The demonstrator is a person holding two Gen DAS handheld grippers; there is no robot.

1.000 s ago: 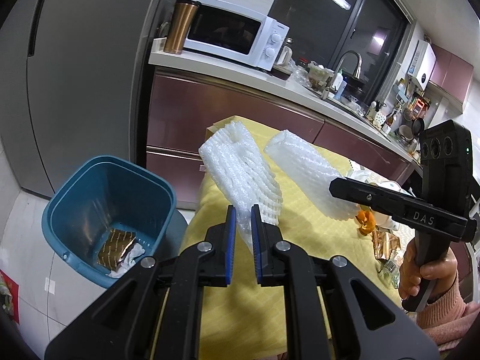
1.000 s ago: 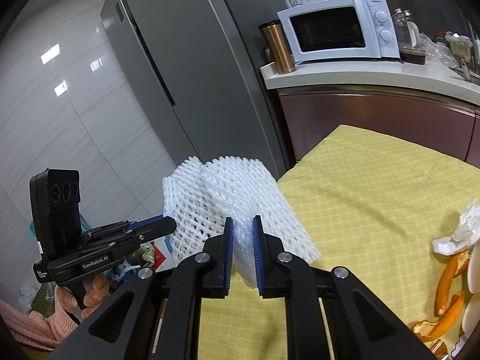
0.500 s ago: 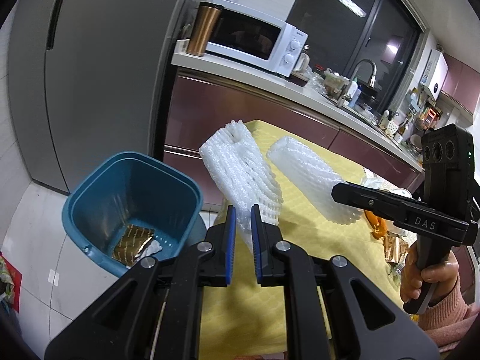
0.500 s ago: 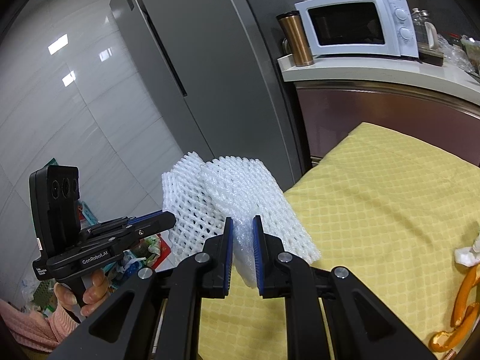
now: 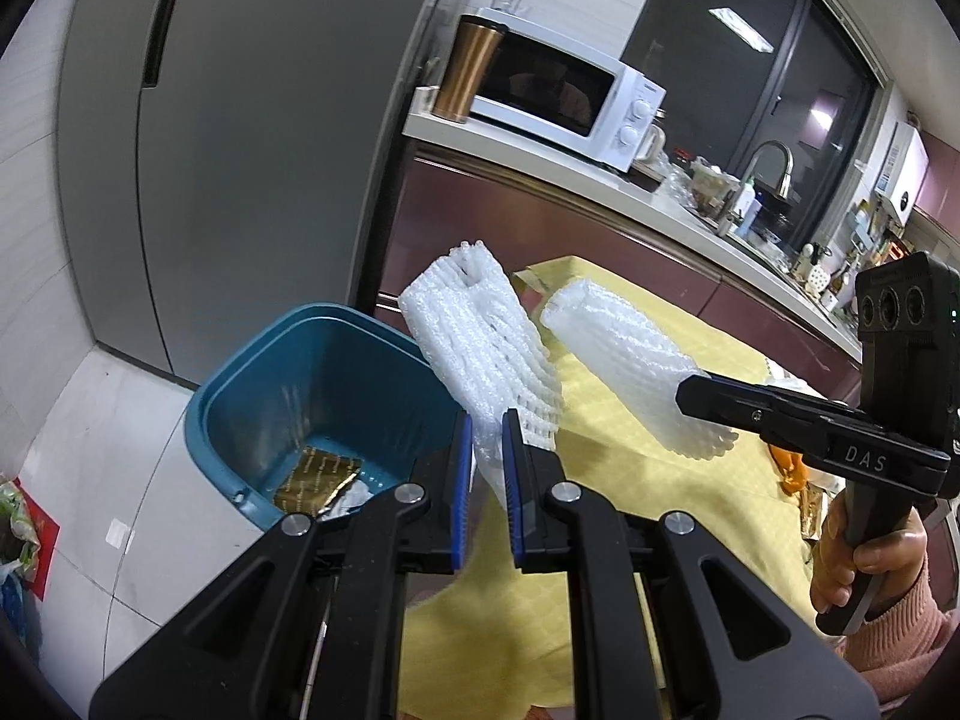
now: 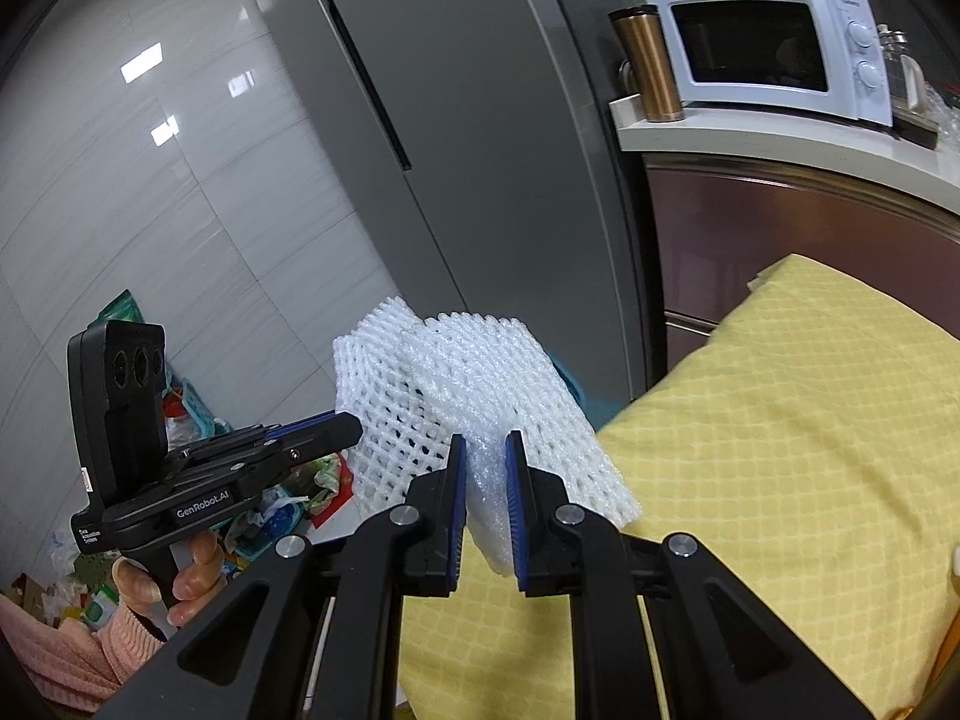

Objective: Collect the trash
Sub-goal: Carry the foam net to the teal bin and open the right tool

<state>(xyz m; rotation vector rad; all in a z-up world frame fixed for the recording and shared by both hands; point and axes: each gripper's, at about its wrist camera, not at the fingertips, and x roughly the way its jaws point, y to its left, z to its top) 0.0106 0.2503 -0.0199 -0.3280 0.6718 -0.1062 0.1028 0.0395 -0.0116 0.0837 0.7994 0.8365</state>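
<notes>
Yellow checked cloth (image 6: 798,438) covers the table under both my tools, with the kitchen counter (image 5: 600,174) behind it. Nearest me, the left gripper (image 5: 483,468) is clenched on the lower end of one white foam net (image 5: 480,336), and the right gripper (image 6: 485,480) is clamped on a second foam net (image 6: 492,384); in the left view that second net (image 5: 624,360) juts from the black fingers of my right tool. Both nets hang in the air above the cloth's edge, close together but not touching as far as I can make out. Compared with a second ago, the blue bin (image 5: 240,384) has slid closer under the left net and sits more toward the middle of the left view, and the fridge (image 5: 252,120) fills more of the frame, so both tools have swung toward the bin. A gold wrapper (image 5: 318,474) lies on the bin's floor; my left fingers cut off its near edge. From the right camera the bin is almost wholly hidden behind the nets. Orange peel (image 5: 792,468) on the table is mostly blocked by the right tool. Farther back stand a microwave (image 5: 564,102) and a copper tumbler (image 5: 468,72).
</notes>
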